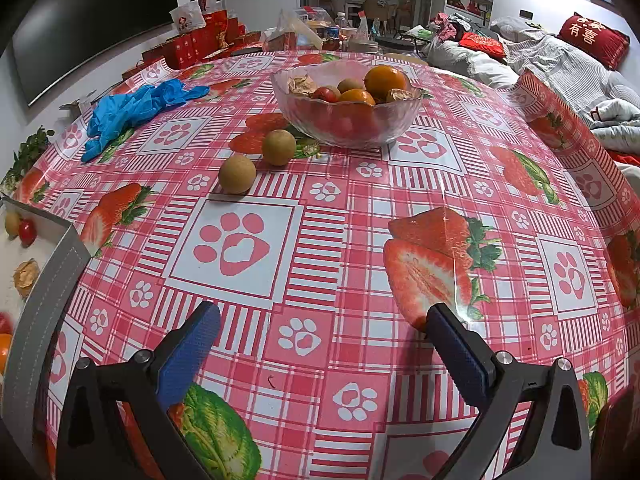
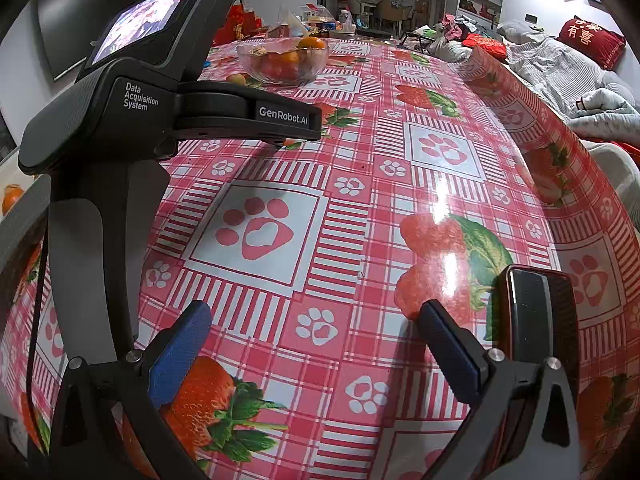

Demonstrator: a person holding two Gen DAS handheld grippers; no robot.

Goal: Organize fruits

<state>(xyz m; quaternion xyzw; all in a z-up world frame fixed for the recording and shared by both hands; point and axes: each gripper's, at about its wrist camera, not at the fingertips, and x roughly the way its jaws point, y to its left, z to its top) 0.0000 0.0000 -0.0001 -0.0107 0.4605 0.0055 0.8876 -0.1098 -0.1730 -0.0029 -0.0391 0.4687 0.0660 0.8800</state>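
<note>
A strawberry-print tablecloth (image 1: 320,208) covered the table; a glass bowl (image 1: 348,120) of fruit stood far. The left gripper (image 1: 324,320) and right gripper (image 2: 316,316) hung tilted downward, jaws spread, empty.

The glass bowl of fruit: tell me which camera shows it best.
The left wrist view. There the glass bowl sits near centre, unobstructed, with oranges and smaller fruits visible over its rim. In the right wrist view the same bowl is small and far off, its fruit hard to make out, beside the left gripper's body.
</note>
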